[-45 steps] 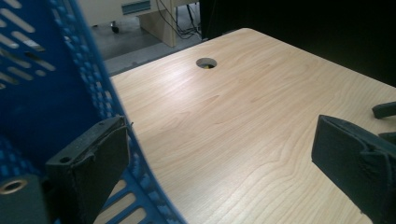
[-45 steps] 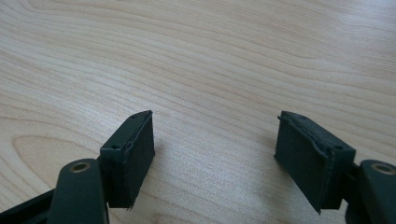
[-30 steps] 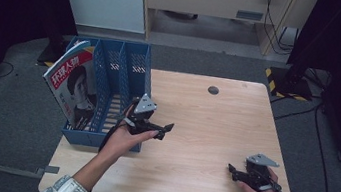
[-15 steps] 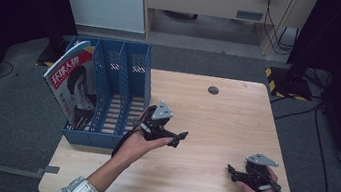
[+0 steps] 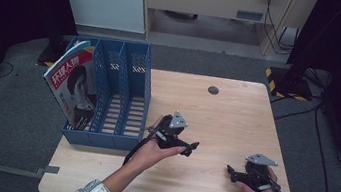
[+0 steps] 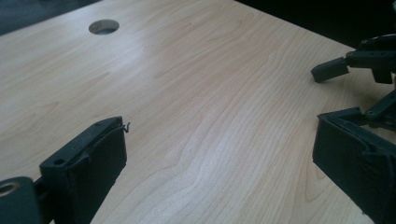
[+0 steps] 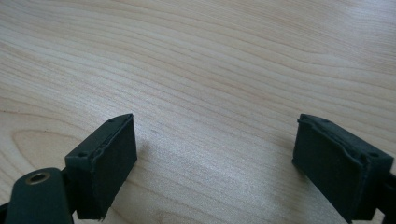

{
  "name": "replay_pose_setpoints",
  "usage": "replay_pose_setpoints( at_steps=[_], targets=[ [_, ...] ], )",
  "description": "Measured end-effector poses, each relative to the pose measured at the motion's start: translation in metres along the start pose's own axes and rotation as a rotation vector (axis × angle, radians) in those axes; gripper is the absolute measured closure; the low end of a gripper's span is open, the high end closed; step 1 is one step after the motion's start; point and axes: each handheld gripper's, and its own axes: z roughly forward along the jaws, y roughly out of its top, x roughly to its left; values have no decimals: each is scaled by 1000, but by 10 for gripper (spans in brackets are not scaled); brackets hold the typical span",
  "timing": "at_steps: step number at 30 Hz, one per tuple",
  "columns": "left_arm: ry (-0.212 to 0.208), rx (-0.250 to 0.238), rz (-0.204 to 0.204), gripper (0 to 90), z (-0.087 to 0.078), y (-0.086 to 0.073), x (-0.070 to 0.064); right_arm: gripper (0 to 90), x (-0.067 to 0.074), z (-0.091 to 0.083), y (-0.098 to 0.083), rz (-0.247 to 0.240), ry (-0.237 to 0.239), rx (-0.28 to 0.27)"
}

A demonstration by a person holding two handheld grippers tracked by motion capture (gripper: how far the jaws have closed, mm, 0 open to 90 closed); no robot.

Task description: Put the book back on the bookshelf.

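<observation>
My left gripper (image 5: 190, 148) has swung away from the blue slotted plastic file rack (image 5: 123, 94), where the magazine (image 5: 72, 87) stands; jaws wide, empty. My right gripper (image 5: 234, 173) has just been opening over the pale wooden surface (image 5: 237, 110), nothing between its jaws.

- On your desk (image 5: 236, 115), the file rack (image 5: 123, 94) stood at the left edge, its compartments running from front to back.
- A magazine (image 5: 72, 87) leaned in the rack's leftmost compartment.
- A cable hole (image 5: 213, 90) sat in the desk near the far edge, right of the rack.
- Your left gripper (image 5: 190, 149) was just right of the rack's near end.
- Your right gripper (image 5: 231, 173) rested near the front right corner, well apart from the left one.
</observation>
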Motion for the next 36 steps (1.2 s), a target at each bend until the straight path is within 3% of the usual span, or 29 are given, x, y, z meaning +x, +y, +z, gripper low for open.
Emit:
replay_pose_setpoints(
  at_steps=[9,18,36],
  targets=[
    [-1,68,8,28,23,-11,-8,134,0,0,0,-4,1,1],
    [59,137,-21,33,49,-21,3,126,0,0,0,-8,2,2],
    [127,175,-49,44,65,-31,20,119,0,1,0,-16,5,3]
  ],
)
